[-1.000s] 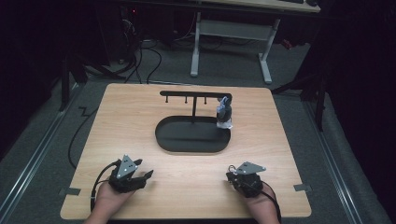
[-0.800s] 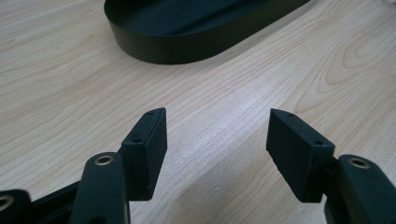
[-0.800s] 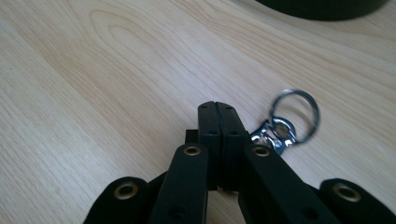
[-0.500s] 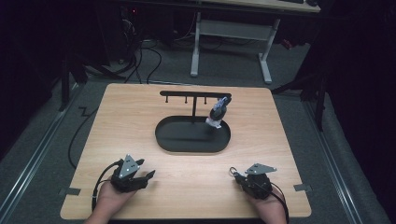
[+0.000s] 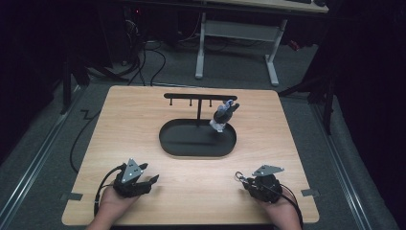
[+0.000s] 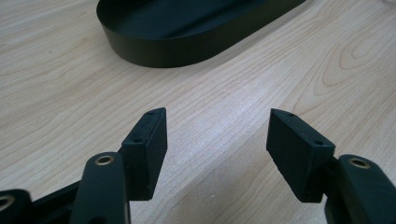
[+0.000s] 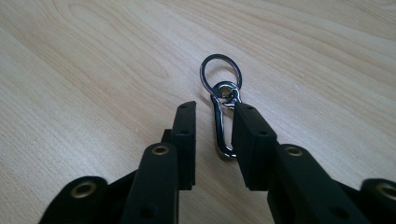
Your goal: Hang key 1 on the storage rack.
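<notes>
Right gripper point(image 7: 212, 128), black, two-jaw, held in the person's right hand point(image 5: 280, 215) at the near right part of the light wooden table point(image 5: 143, 120): jaws partly apart and just been opening, with a small silver metal snap clip carrying a round split ring point(image 7: 222, 105) lying between them on the wood; the clip's long body runs along the gap close against the inner face of the jaw on the right of the right gripper view, and whether it touches that pad cannot be told; it stands apart from the other jaw, and its ring lies just beyond the jaw tips; in the high view the ring shows as a small loop just ahead of this gripper. Left gripper point(image 6: 217, 140), same make, with grey three-cornered plate on top, held in the left hand point(image 5: 112, 206) at the near left part of the table: jaws wide apart, nothing between them, bare wood below. Black oval metal tray point(image 6: 154, 49), shallow-walled: ahead of the left gripper's jaws, well apart from the right gripper. Black T-shaped hanger stand point(image 5: 199, 97) rising at the tray's far edge; a small grey and white trinket point(image 5: 223, 115) hanging at its right end, over the tray
</notes>
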Action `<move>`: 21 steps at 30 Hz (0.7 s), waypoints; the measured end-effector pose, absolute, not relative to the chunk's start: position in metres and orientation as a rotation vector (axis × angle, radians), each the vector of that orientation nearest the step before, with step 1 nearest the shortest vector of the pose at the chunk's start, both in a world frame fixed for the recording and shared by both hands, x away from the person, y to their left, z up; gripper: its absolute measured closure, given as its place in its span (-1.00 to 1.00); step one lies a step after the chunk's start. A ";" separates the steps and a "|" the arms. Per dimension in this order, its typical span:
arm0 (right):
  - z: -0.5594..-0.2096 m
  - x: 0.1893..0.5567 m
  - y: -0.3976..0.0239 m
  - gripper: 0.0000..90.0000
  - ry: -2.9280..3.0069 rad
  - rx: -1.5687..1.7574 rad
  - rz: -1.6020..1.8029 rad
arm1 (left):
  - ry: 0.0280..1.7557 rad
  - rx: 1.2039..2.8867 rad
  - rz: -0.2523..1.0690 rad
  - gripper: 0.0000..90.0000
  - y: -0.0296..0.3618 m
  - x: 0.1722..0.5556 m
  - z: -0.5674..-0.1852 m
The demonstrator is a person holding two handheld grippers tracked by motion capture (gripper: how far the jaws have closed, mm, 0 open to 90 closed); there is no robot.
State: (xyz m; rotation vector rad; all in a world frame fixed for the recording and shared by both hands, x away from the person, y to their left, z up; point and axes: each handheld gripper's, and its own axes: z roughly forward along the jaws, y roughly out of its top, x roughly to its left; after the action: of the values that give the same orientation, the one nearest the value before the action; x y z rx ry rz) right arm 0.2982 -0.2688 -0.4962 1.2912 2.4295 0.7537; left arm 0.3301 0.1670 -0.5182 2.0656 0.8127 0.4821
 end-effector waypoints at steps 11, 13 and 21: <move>-0.485 0.334 -0.232 0.48 2.650 1.141 0.315 | 0.796 2.061 0.485 -0.13 0.166 0.329 -0.517; -0.484 0.340 -0.228 0.51 2.678 1.145 0.286 | 0.798 2.062 0.487 -0.13 0.166 0.329 -0.517; -0.479 0.358 -0.217 0.56 2.752 1.124 0.165 | 0.808 2.055 0.485 -0.13 0.168 0.330 -0.517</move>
State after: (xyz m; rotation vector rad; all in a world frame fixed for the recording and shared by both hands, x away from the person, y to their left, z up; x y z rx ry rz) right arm 0.3584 -0.2166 -0.4793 1.1245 2.7521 0.1647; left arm 0.3296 0.1683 -0.5167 2.0549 0.8077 0.4848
